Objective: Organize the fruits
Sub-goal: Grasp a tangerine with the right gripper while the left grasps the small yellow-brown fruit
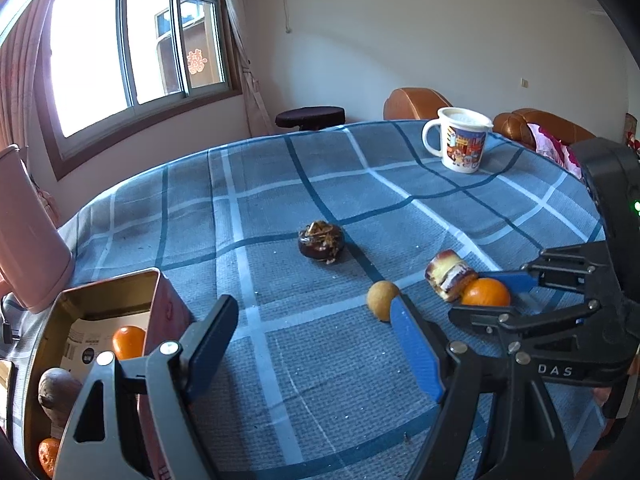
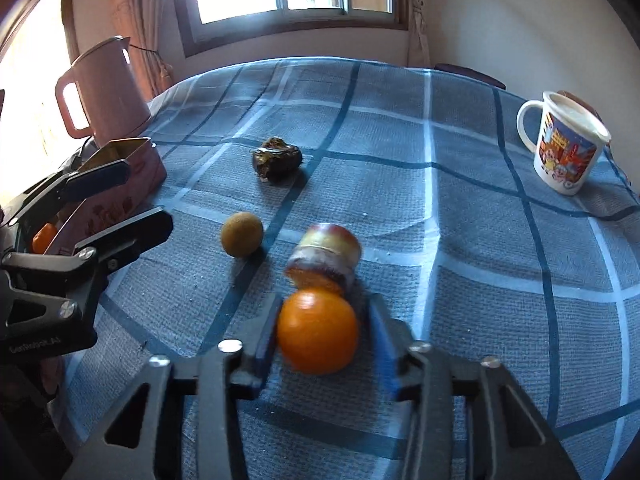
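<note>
Jaws: right gripper (image 2: 320, 332) pinching orange (image 2: 317, 330), left gripper (image 1: 312, 344) spread | tin (image 1: 100, 308): two oranges

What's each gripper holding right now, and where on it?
The right gripper is shut on the orange, its pads against the fruit's two sides, low on the tablecloth. The left gripper is open and holds nothing.
</note>
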The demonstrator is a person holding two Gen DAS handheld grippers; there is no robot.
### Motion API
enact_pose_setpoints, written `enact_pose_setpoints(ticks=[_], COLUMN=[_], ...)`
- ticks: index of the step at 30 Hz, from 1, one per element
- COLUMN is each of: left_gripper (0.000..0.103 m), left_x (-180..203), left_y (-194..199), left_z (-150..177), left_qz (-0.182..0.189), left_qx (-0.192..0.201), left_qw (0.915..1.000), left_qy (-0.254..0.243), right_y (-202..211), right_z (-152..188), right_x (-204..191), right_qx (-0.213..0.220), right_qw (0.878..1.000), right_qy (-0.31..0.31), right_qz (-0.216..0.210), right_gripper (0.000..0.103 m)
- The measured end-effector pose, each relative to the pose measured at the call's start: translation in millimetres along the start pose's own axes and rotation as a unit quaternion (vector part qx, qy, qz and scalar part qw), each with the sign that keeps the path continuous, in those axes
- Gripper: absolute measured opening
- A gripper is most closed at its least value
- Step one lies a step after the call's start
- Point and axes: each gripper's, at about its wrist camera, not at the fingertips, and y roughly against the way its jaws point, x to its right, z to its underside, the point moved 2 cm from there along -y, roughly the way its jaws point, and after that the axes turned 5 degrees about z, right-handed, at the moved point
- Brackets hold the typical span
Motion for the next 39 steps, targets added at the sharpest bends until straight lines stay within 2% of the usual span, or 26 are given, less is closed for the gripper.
enact_pose_setpoints(ticks=[10, 17, 18, 20, 24, 25, 27, 29, 32, 39], left_gripper=[0.081, 0.079, 0.078, 0.067, 0.039, 0.037, 0.036, 0.028, 0.028, 0.028], left_x=[9, 23, 24, 28, 31, 29, 27, 27, 27, 28], left_y=[-15, -38, -43, -49, -63, -64, -64, -64, -62, -46], left_z=[-3, -10, -11, -12, -9, -8, -8, -7, -7, -11], left_qz=[0.024, 0.044, 0.049, 0.055, 0.075, 0.079, 0.087, 0.093, 0.099, 0.098], left_qx=[-0.024, -0.056, -0.064, -0.076, -0.112, -0.115, -0.117, -0.117, -0.114, -0.074], left_qw=[0.9994, 0.9974, 0.9967, 0.9955, 0.9908, 0.9902, 0.9894, 0.9888, 0.9886, 0.9925], left_qy=[-0.001, -0.011, -0.009, -0.013, -0.011, -0.006, 0.002, 0.005, 0.006, 0.001], right_y=[35, 38, 37, 36, 34, 34, 33, 33, 33, 38], right_z=[1, -6, -6, -7, -8, -8, -8, -8, -8, -7], right_x=[11, 35, 37, 39, 36, 35, 34, 33, 33, 31], right_qx=[0.084, 0.104, 0.103, 0.103, 0.102, 0.102, 0.101, 0.101, 0.102, 0.115], right_qw=[0.994, 0.988, 0.988, 0.988, 0.988, 0.988, 0.989, 0.989, 0.989, 0.988], right_qy=[-0.024, -0.065, -0.068, -0.073, -0.068, -0.066, -0.061, -0.060, -0.062, -0.059], right_qz=[0.067, 0.095, 0.094, 0.091, 0.091, 0.091, 0.090, 0.089, 0.089, 0.084], right_gripper=[0.037, 0.037, 0.037, 0.037, 0.037, 0.037, 0.037, 0.037, 0.037, 0.037])
